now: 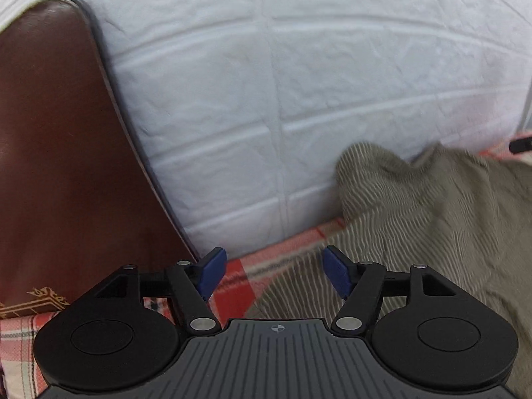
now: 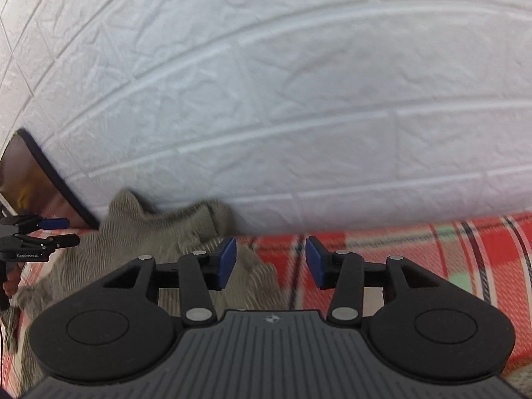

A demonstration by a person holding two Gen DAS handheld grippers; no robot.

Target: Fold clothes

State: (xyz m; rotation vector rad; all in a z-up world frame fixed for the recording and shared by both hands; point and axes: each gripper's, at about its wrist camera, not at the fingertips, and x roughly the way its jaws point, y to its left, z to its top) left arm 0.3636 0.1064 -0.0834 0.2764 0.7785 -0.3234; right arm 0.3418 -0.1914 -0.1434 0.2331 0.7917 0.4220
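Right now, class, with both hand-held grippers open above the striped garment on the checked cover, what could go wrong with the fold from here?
1. The left hand-held gripper and the right hand-held gripper are open and hold nothing, so the striped garment may slump.
2. Its far edge is bunched up against the white wall; a fold started there would likely be crooked.
3. The brown headboard stands close on the left and could be knocked.

Both wrist views look steeply down from close above the bed point(image 1: 282, 256) toward the wall point(image 1: 299, 99). Both take in the bed's far edge, where the crumpled garment point(image 2: 159, 232) lies.
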